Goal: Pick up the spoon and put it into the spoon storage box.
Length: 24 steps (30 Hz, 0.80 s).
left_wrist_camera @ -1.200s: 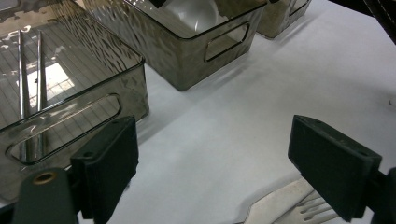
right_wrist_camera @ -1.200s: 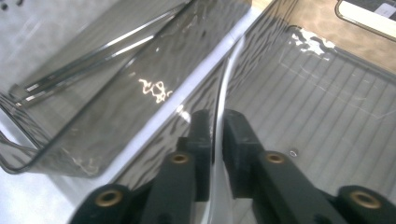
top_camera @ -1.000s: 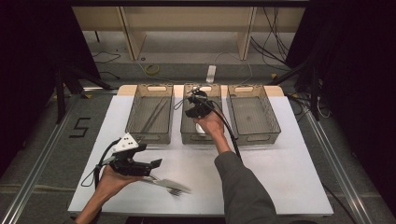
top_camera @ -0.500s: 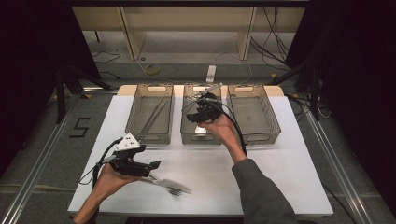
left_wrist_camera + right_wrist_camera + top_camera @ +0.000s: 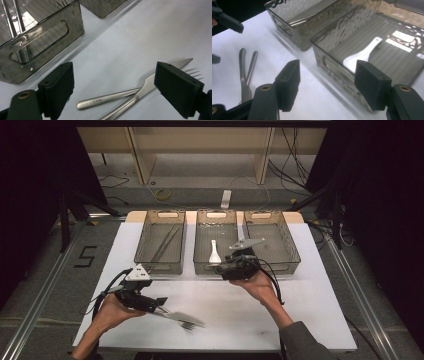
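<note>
A white table (image 5: 310, 320) stood over a grey floor, a pale wooden edge showing along its far side. Three smoky see-through bins sat in a row across the far half, just beside one another: the left bin (image 5: 145, 265), the middle bin (image 5: 200, 266) and the right bin (image 5: 295, 260). On the near left part of the tabletop a knife (image 5: 160, 76) and a fork (image 5: 105, 101) lay directly on the white surface, crossed and touching, the fork's tines poking out beyond the knife's serrated blade. The near right stretch of the table was bare white surface.
</note>
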### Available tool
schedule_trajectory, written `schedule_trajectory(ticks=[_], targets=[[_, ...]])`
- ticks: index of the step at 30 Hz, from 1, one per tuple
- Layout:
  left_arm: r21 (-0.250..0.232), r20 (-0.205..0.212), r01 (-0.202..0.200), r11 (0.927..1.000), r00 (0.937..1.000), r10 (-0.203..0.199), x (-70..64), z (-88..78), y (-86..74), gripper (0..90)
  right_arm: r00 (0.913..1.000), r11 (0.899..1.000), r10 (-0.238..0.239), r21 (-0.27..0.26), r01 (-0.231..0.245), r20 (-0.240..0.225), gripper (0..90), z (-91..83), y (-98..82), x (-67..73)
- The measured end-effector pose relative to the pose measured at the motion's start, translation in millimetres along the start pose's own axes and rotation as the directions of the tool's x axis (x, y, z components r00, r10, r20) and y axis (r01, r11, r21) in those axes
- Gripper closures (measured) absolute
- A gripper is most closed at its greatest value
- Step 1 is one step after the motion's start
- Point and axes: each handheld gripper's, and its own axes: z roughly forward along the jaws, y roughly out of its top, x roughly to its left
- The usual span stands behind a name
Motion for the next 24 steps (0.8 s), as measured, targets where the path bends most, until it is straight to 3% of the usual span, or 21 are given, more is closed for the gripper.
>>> schedule_trajectory(ticks=[12,14,24], targets=[[0.09,0.013,-0.026,0.9956,0.9996,0.025,1.4,4.5,-0.4,16.3,0.9996,0.995,0.029,-0.094,-0.029,-0.004,33.9,-43.7,-47.3,-1.4],[0.108,0.021,-0.03,0.9937,0.9994,0.028,0.9,5.6,-0.6,16.4,0.9977,0.991,0.065,-0.12,-0.067,-0.02,33.7,-51.5,-56.0,-3.8],[0.173,0.018,-0.065,0.9827,0.9978,0.063,0.0,11.7,-0.3,17.0,0.9935,0.981,0.113,-0.161,-0.111,0.004,31.4,-67.3,-80.8,-7.0]])
